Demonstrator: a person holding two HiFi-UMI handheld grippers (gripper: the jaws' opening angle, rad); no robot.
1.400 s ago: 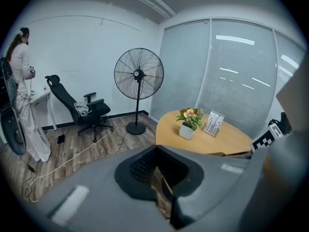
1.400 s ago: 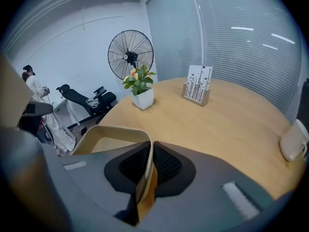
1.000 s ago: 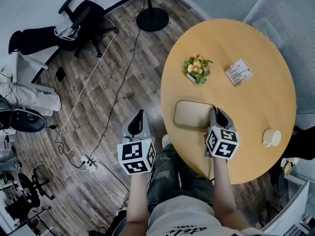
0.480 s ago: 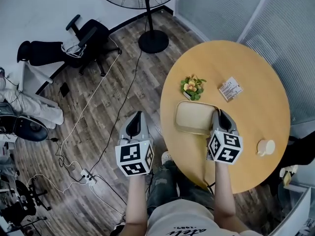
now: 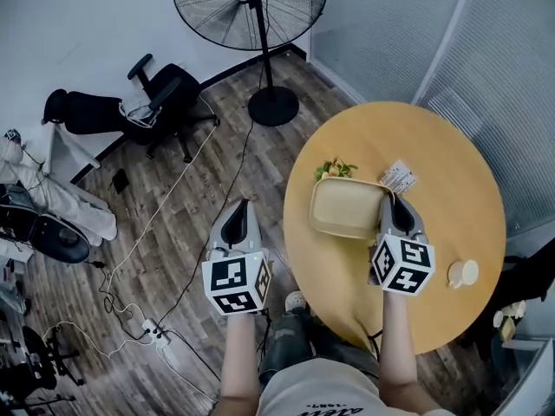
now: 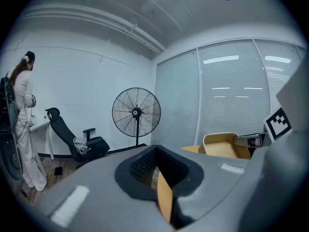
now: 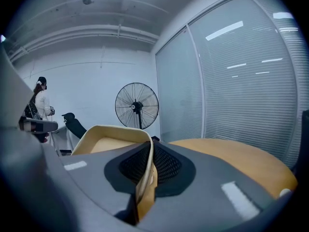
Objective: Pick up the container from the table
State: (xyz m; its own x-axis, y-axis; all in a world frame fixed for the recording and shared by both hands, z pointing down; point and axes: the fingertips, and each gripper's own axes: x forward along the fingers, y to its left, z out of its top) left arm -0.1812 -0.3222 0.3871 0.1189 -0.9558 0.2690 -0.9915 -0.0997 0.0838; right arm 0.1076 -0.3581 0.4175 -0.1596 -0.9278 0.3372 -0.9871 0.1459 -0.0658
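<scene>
The container (image 5: 347, 206) is a shallow beige tray with rounded corners. It hangs tilted above the near left part of the round wooden table (image 5: 425, 141). My right gripper (image 5: 392, 204) is shut on its right rim. In the right gripper view the thin rim (image 7: 146, 164) is pinched between the jaws and the tray (image 7: 108, 141) stretches away to the left. My left gripper (image 5: 240, 213) hovers over the floor left of the table, jaws together, holding nothing. From the left gripper view (image 6: 155, 178) the raised container (image 6: 224, 146) shows at the right.
A small potted plant (image 5: 334, 168) and a printed card (image 5: 400, 176) lie just beyond the container. A pale cup (image 5: 462, 273) stands near the table's right edge. On the wood floor are a standing fan (image 5: 250, 7), an office chair (image 5: 156, 102) and cables (image 5: 147, 232).
The right gripper has raised the container off the table and carried it farther away, so it now partly covers the plant. The left gripper has kept its place beside the table.
</scene>
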